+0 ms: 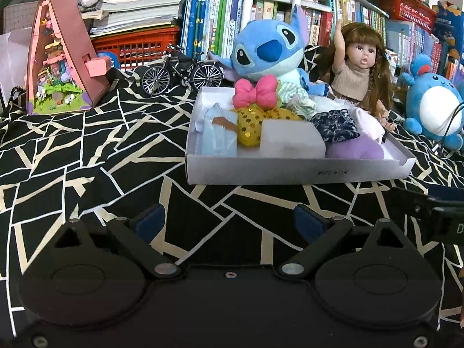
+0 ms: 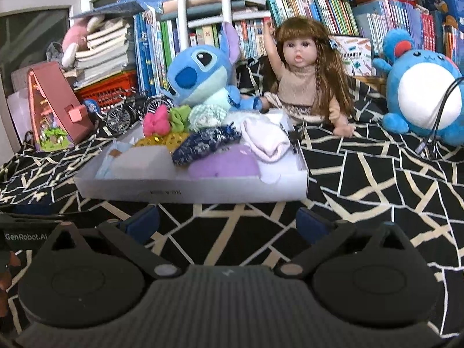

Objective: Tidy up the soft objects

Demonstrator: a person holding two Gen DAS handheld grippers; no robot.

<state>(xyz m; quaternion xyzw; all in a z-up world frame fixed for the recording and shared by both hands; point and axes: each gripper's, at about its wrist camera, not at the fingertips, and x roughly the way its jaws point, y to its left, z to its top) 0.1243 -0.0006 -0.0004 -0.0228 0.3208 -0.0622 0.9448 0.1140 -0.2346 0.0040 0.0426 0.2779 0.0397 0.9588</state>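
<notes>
Sitting on the black patterned cloth (image 1: 87,156), a white tray (image 1: 290,171) crammed with soft things: pink bow (image 1: 255,91), gold sequin pouch (image 1: 252,124), dark floral pouch (image 1: 335,124), purple cushion (image 1: 355,149). Showing upside-down print on the tray's front wall, too small to read. Leaning behind it, blue plush (image 1: 269,49) and doll (image 1: 362,69). Hovering in front, left gripper (image 1: 229,223) and right gripper (image 2: 229,223), both spread wide, gripping nothing. Reading "GenRobot.AI" on the left gripper's side in the right wrist view.
</notes>
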